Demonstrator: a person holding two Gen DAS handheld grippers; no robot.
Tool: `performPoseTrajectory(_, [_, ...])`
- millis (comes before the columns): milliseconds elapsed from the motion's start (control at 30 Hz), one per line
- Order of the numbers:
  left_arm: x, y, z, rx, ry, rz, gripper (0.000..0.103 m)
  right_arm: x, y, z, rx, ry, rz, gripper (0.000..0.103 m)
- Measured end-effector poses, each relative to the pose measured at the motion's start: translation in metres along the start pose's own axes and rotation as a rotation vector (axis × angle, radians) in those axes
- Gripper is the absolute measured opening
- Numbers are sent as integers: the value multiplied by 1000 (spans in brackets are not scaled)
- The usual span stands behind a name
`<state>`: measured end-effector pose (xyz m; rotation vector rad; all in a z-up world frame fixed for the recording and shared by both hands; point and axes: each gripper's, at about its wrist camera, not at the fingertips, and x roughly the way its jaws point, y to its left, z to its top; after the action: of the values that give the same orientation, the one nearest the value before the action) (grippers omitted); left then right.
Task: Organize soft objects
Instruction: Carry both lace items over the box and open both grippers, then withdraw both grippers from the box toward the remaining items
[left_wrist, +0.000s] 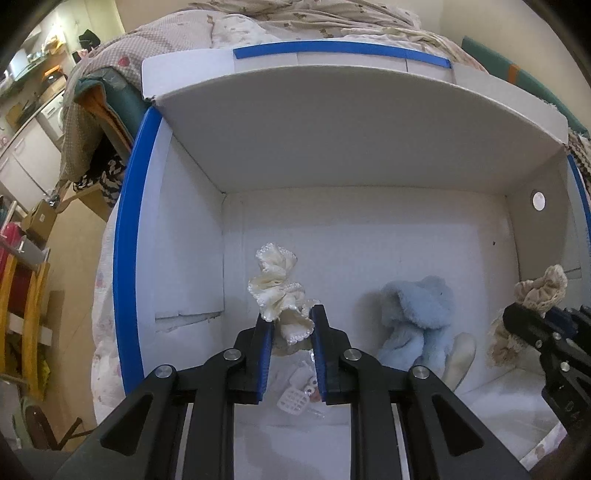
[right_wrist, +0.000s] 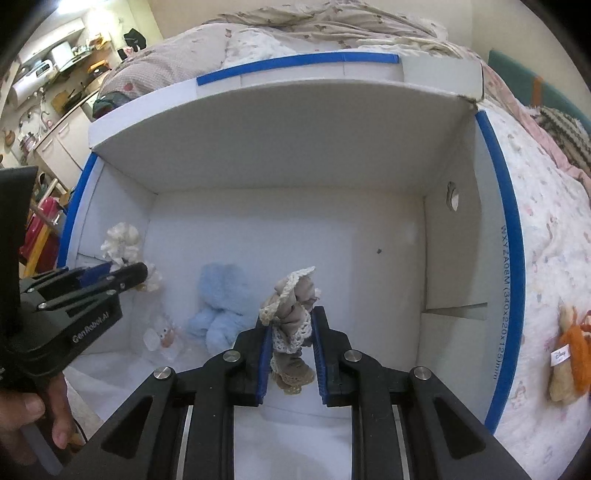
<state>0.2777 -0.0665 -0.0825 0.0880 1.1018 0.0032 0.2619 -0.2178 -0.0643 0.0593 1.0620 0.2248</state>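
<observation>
My left gripper (left_wrist: 290, 317) is shut on a cream pearl-edged scrunchie (left_wrist: 275, 284), which sticks up past the fingertips, low inside a white box with blue-taped edges (left_wrist: 332, 147). My right gripper (right_wrist: 290, 317) is shut on a beige lace-trimmed scrunchie (right_wrist: 291, 295) over the same box (right_wrist: 295, 147). A fluffy light-blue soft item (left_wrist: 417, 317) lies on the box floor between the two grippers. In the right wrist view the left gripper (right_wrist: 122, 273) shows at the left with the cream scrunchie (right_wrist: 120, 240). The right gripper (left_wrist: 532, 317) shows at the left wrist view's right edge.
A clear packet with small items (left_wrist: 299, 395) lies on the box floor under the left gripper. The box sits on a patterned bed quilt (right_wrist: 546, 221), where an orange and tan plush toy (right_wrist: 569, 354) lies to the right. A hand (right_wrist: 37, 417) holds the left gripper's handle.
</observation>
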Motion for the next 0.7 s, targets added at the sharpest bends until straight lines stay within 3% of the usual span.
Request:
performPoseTrajectory(100, [0,0,2,1,-2,1,23,-3,4,1,-9,-5,17,23])
performPoseTrajectory(167, [-3,1,2,4,-2,2,28,-9,4,0,-10,-16,29,31])
performPoseTrajectory(233, [-7,3,1,7,-5,0,39,-14,5,1,-5,-33,36,55])
performPoseTrajectory(267, [-9,2,0,8,-8,-4,44,-17,4,1,2,-46,36,75])
performPoseTrajectory(367, [-17,2,0,10,-27,-8,48,-29,4,3,16,-91,53,77])
performPoseTrajectory(467, [-24,2,0,16,-33,-5,63,-35,5,4,18,-107,57,79])
performPoseTrajectory(700, [-38,5,-4,25,-57,5,63,-37,10,4,6,-110,51,79])
